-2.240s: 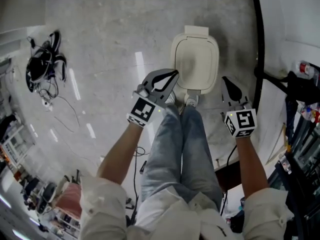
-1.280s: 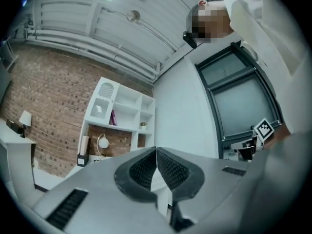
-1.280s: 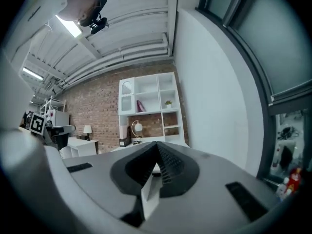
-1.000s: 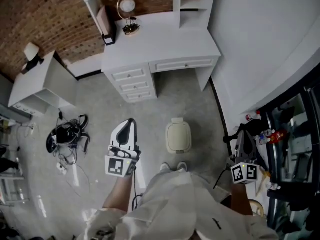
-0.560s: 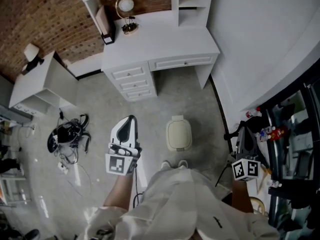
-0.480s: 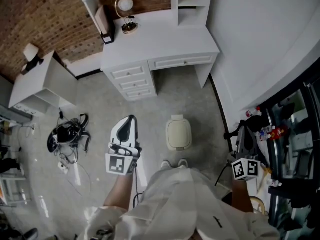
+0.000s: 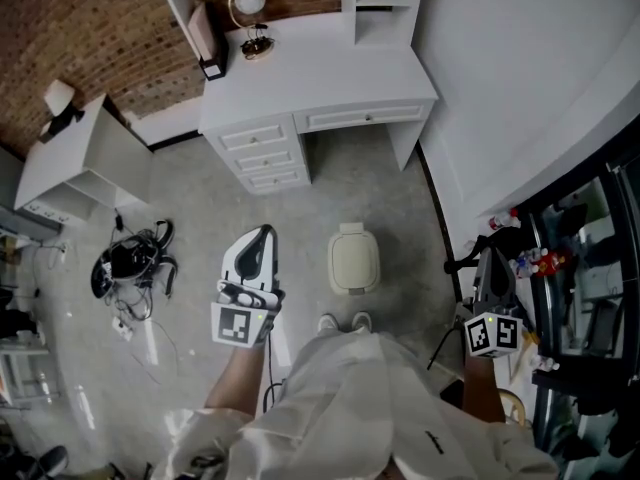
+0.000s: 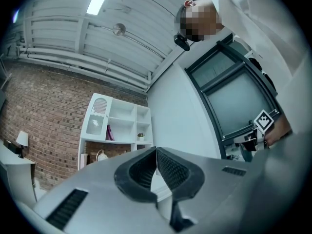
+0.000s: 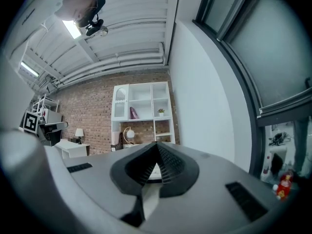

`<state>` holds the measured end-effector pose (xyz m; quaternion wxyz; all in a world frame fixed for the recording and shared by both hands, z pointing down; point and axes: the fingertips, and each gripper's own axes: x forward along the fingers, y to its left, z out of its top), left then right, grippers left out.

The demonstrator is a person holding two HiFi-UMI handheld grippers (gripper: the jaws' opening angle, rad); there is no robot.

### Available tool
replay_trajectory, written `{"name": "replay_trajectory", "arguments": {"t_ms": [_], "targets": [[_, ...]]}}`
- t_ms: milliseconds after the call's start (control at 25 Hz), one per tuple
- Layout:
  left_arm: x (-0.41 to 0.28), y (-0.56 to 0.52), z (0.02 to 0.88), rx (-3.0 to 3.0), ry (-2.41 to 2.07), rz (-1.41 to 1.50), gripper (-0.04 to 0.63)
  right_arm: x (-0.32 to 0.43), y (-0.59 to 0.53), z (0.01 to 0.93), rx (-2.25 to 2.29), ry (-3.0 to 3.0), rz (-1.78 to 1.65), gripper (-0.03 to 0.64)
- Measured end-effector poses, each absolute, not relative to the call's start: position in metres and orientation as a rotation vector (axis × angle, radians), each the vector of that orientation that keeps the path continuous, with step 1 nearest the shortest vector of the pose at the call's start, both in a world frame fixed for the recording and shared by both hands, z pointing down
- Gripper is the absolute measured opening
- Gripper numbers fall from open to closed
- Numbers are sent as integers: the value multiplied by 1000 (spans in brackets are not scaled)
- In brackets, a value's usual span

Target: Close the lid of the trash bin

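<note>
Since a couple of seconds ago the scene has pulled far back: then both tools hung close over the bin, now I stand upright and it is small on the floor below me.

Head view: the trash bin [image 7: 354,263] sits on the grey floor just beyond my shoes [image 7: 343,322], between me and the white table [image 7: 330,78], with its pale lid [image 7: 354,268] lying flat on top. It looks closed to me. The left tool [image 7: 265,231] is out to the bin's left, the right tool [image 7: 488,258] well off to its right near the dark shelving; neither touches it. A tangle of cables [image 7: 128,263] lies farther left.

Left gripper view: the left tool [image 8: 156,152] is clenched on nothing, its ribbed pads meeting. Beyond it are a brick wall [image 8: 44,111] and a white shelf unit [image 8: 117,126]. No bin shows here.

Right gripper view: the right tool [image 9: 157,146] is likewise clenched and empty, aimed at the same shelf unit [image 9: 141,111].

The risk I see is the lid not fully seated: from this height I could not judge it. My feet are close enough to nudge the bin.

Only the head view shows the bin at all; only the gripper views show the pads pressed together.
</note>
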<state>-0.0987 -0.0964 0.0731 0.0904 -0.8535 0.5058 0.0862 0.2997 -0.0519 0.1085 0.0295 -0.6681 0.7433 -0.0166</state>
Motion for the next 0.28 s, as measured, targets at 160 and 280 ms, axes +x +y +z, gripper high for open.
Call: {"name": "replay_trajectory", "arguments": {"t_ms": [160,280], "targets": [[-95,-94,74,-2541,1499,264,28,298,-51,113,-2058,2303,-58,17],[-92,-93,77,-2546,1498,263,28,298,-52,115,-2053,2309,-65,17]]}}
